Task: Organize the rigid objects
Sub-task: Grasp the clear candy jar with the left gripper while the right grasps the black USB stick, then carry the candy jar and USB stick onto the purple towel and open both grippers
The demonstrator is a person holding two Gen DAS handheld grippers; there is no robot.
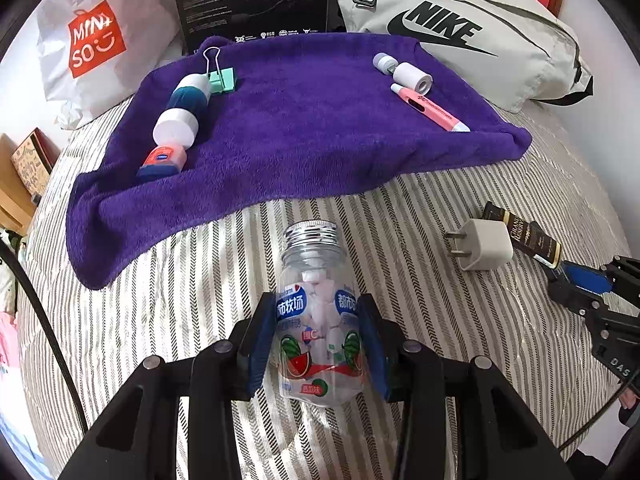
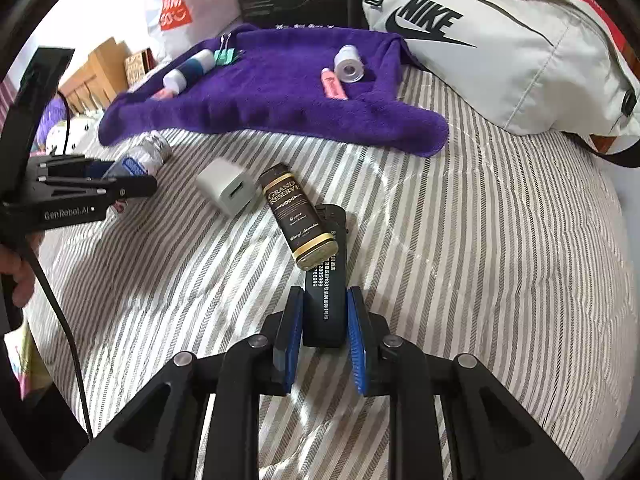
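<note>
In the left wrist view my left gripper (image 1: 317, 308) is shut on a clear candy bottle (image 1: 314, 276) with a silver cap and a watermelon label, held over the striped bedcover. In the right wrist view my right gripper (image 2: 325, 296) is shut on a black flat case (image 2: 326, 276) printed with white digits. A brown Grand Reserve bar (image 2: 296, 216) lies across the case's far end. A white plug charger (image 2: 228, 192) sits left of the bar. Beyond lies a purple towel (image 1: 300, 136) with a mint binder clip (image 1: 222, 78), a white-teal tube (image 1: 192, 96), a white roll (image 1: 412, 78) and a pink pen (image 1: 432, 110).
A white Nike bag (image 1: 460, 40) lies behind the towel at the right, a black box (image 1: 252, 0) stands behind its middle, and a Miniso bag (image 1: 96, 40) sits at the left. A black cable (image 2: 60, 320) hangs at the left. A wooden shelf (image 1: 16, 184) borders the bed's left edge.
</note>
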